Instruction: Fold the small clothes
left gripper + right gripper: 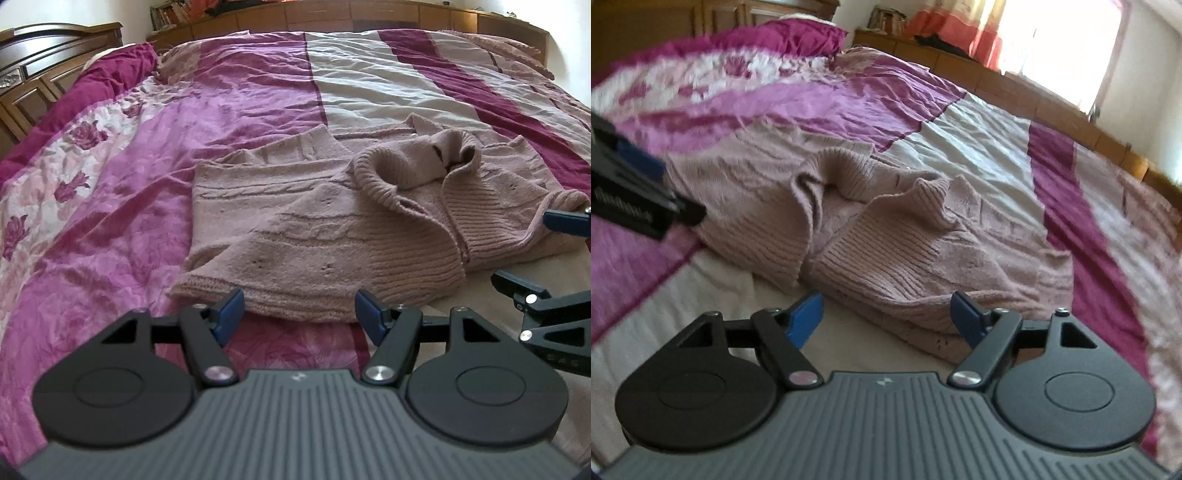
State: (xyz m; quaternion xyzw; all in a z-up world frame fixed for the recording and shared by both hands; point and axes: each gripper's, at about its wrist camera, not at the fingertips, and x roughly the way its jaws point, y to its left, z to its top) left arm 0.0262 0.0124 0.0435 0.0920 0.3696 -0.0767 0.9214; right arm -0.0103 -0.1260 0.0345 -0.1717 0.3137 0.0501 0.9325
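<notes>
Cardigan (317, 229) of dusty-pink knit lies rumpled near the bed's (369, 85) front edge. Left gripper (299, 314) and right gripper (888, 317) both stand wide apart at its hem, gripping nothing.

Daylight was admitted through a blown-out window (1067, 37) at upper right. The right wrist view was smeared by motion blur; the left was rendered sharp. Edges were bowed by fisheye distortion.
</notes>
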